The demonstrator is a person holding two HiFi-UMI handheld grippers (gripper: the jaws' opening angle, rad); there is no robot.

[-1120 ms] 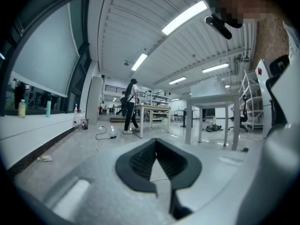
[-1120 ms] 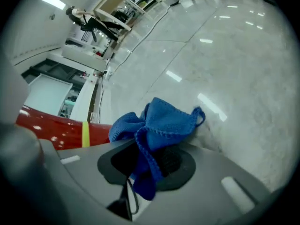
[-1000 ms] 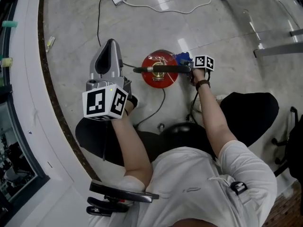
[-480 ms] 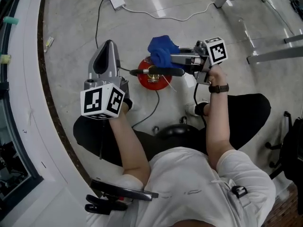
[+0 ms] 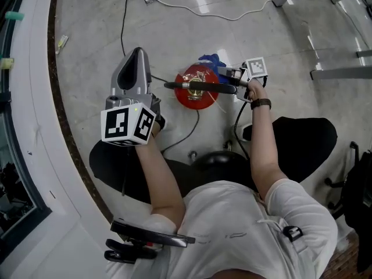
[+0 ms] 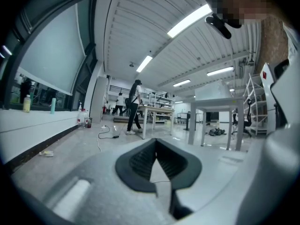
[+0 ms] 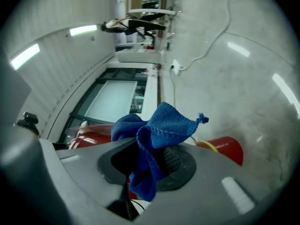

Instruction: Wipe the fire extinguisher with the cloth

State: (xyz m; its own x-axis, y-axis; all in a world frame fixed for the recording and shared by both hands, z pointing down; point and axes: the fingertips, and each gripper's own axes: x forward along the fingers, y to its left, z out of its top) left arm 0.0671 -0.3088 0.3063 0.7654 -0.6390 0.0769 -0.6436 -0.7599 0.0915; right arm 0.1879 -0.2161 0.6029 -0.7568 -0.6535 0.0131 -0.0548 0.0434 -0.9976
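The wiping step is in hand. The red metal fire extinguisher [image 5: 196,96] stands upright on the pale polished floor [image 5: 261,34], just in front of the seated person, and is seen from straight above, with its black lever and hose [image 5: 203,86] lying across the top. The right claw [image 5: 228,72] is clamped on a crumpled blue microfibre cloth [image 5: 210,60] and holds it at the far edge of the cylinder's shoulder, close to the valve head. From above, cloth and red paint overlap, but I cannot tell whether the fabric actually presses on the metal.

The right gripper view confirms the grip. The cloth [image 7: 159,125] is bunched between the jaws of the right claw [image 7: 150,161] and spills out above and below them, with the red body [image 7: 227,149] just behind.

The left claw [image 5: 137,54] is raised to the left of the extinguisher, well apart from it. In its own view the left claw [image 6: 157,149] has its jaws closed together with nothing between them, and it points out across the room — it takes no part in the job for now.

Judging from this, the next move calls for the loose fold to be brought firmly against the shoulder and drawn round or down the side. The lever and hose need to be avoided, since the cloth could snag there. The cylinder stands free, so a hard sideways push might tip it — the idle claw could steady it.
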